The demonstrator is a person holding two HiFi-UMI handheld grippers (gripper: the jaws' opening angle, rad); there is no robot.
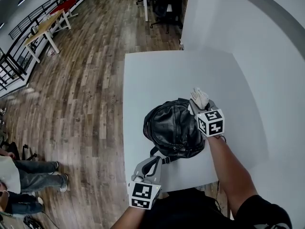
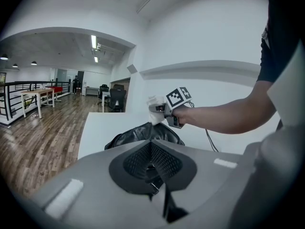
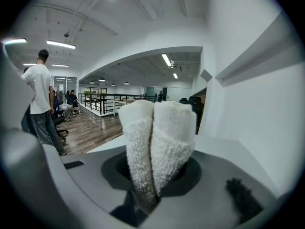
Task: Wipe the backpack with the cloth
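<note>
A black leather backpack lies on the white table, near its front edge. My right gripper hovers at the bag's far right side, shut on a folded white cloth that sticks out past the jaws. In the right gripper view the cloth fills the gap between the jaws. At the bag's near end my left gripper is shut on a black strap of the backpack. The left gripper view looks over the backpack toward the cloth.
A white wall runs along the table's right side. Wooden floor lies to the left. People sit at the lower left, and a person in a white shirt stands nearby. An office chair stands beyond the table.
</note>
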